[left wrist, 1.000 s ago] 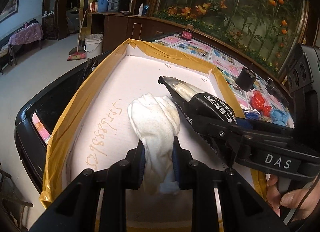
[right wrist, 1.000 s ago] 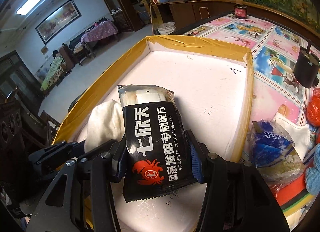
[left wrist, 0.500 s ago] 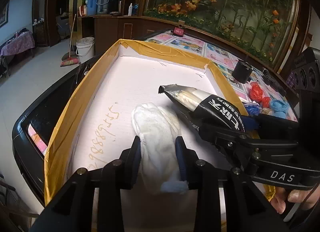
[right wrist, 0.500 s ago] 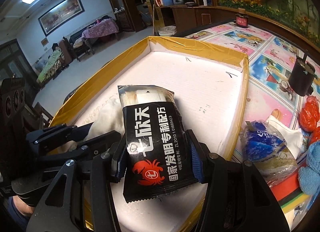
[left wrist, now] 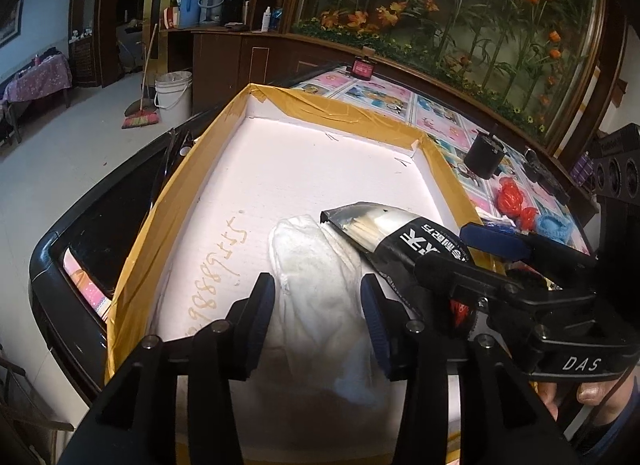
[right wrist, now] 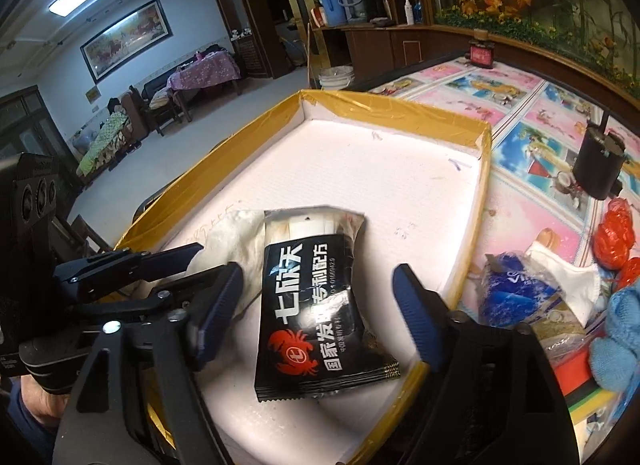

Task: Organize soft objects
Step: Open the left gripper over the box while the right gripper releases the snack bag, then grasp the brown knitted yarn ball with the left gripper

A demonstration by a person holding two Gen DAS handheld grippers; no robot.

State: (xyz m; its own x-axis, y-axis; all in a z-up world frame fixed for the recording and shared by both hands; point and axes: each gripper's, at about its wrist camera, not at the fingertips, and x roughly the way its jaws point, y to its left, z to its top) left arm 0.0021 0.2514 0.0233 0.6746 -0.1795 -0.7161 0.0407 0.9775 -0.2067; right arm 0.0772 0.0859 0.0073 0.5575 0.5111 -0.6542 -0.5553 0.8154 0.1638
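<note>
Nearest us, our left tool (left wrist: 318, 305) straddles the white cloth (left wrist: 320, 289) lying on the tray (left wrist: 132, 277) floor. Its jaws are opening, and the pads no longer seem to press the cloth, which sags flat between them. Just to its right, our right tool (right wrist: 318, 301) is opening too, already wide, with clear gaps on both sides of the black packet (right wrist: 316, 297). The packet rests on the tray floor near the near rim, its top edge touching the cloth.

We judge both things are just set down, so the step in hand is the release. To do it well, we let the jaws spread fully before lifting, then draw each tool straight back and up so no pad drags cloth or packet out of place. The packet's corner sits close to the rim, so we avoid nudging it outward.

Farther right, on the tabletop (right wrist: 532, 113) outside the tray, a blue bag (right wrist: 516, 297), red pieces (right wrist: 612, 237) and a blue knit thing (right wrist: 616, 341) still wait.
</note>
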